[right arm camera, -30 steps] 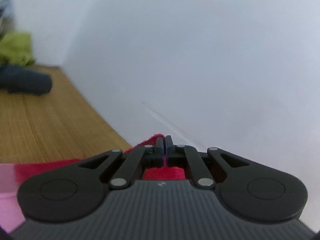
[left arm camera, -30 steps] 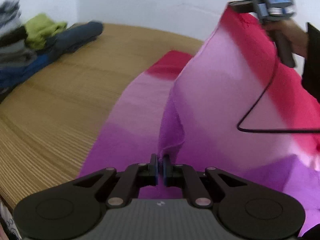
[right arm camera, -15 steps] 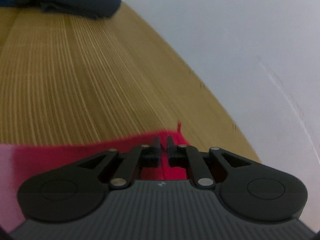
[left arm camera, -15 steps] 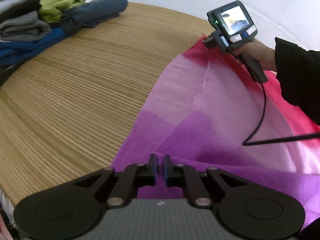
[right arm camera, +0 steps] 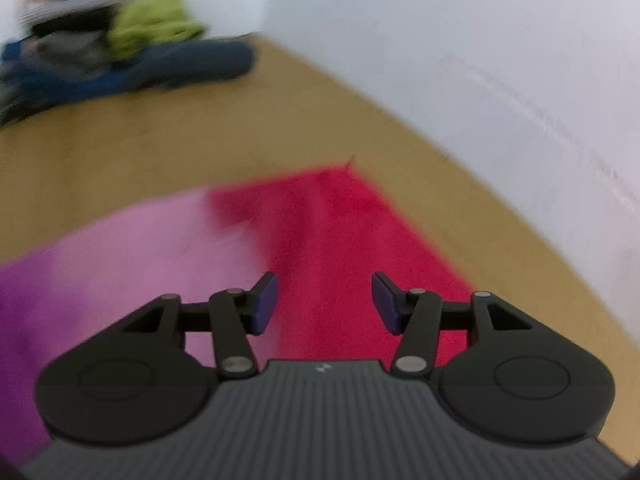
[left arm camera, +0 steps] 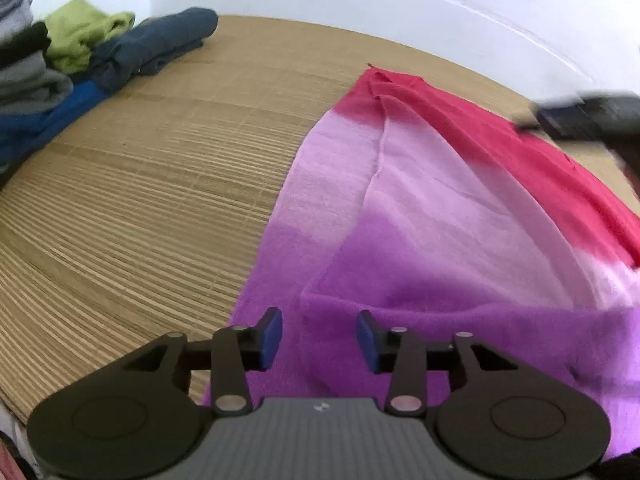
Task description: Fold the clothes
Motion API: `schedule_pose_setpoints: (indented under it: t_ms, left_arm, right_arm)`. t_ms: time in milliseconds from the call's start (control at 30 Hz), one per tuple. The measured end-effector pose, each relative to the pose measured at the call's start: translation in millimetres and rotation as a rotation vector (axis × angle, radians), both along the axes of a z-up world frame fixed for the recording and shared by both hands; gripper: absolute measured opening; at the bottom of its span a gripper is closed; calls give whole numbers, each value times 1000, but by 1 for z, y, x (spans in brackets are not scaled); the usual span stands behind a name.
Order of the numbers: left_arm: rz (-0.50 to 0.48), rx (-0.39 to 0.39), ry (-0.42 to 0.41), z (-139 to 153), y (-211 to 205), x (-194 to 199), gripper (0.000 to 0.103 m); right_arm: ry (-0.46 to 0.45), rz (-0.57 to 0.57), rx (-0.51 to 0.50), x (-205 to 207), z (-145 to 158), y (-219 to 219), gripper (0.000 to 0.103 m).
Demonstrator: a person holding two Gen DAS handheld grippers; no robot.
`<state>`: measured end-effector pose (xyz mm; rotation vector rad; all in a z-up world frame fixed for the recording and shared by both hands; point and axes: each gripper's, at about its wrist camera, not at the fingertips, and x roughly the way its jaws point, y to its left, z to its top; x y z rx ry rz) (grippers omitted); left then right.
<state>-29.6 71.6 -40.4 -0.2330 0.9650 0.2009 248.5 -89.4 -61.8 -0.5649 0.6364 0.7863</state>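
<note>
Garment (left arm camera: 420,216), banded purple, pink and red, lies spread on the wooden bench (left arm camera: 140,184), one layer folded over another. Left tongs (left arm camera: 319,336): jaws have just been opening, now parted over the purple hem, pads clear of the cloth, nothing gripped. Right tongs (right arm camera: 324,300): jaws also just opening, parted above the red band, cloth below them but not pinched. Red corner rests flat near the white wall (right arm camera: 460,40). Beyond, at the far end of the bench, a pile of folded clothes (left arm camera: 80,68): navy, blue, lime green, grey.
</note>
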Motion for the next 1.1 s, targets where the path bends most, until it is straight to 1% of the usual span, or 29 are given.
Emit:
schedule_pose_setpoints:
  t_ms: [67,133,200,267,433,533,600,733,800,900,967,1000,1033,1067,1100]
  left_arm:
    - [0,-4,-8,1,-4,-8,45]
    - [-3,14,-9,2,-10,-17,47]
    - [-4,43,-8,3,-16,-27,53]
    - [-2,64,-7,1,-19,-34,56]
    - [-55,6,-8,-4,-17,-33,58]
    - [-101,-9,-20,-10,-17,-26,60]
    - [-127,-20,-11,-16,-14,-22,60]
    - [-154,-53,-5,-22,-3,-18,61]
    - [-183,-63,-8,-22,1,-16,62]
    - [-239,-67,-17,-22,4,-11,62]
    - [-276,-77,-23,-22,3,-5,58]
    - [-298,-91,-26,-22,2,-2,47]
    - [-322,-106,-26,-21,2,1,39]
    - [-341,-122,-23,-21,1,3,22]
    - [-356,-135,-22,-20,0,5,9]
  right_arm:
    - [24,45,-33,-42,-3,-27,54]
    - [28,94,-76,-81,-13,-45,54]
    - [23,129,-118,-121,-20,-53,54]
    - [7,146,-157,-159,-30,-61,54]
    - [-42,149,-198,-224,-44,-60,54]
    - [-40,161,-187,-245,-44,-53,54]
    - [-24,143,-180,-254,-47,-42,54]
    - [17,97,-157,-261,-53,-14,54]
    - [44,102,-132,-264,-55,2,54]
    - [40,95,-118,-269,-62,24,54]
    - [33,65,-92,-270,-62,34,54]
    - [39,46,-78,-268,-62,37,54]
    - [47,27,-63,-267,-62,40,54]
    - [49,6,-53,-266,-63,43,54]
    - [52,-15,-41,-268,-63,44,53]
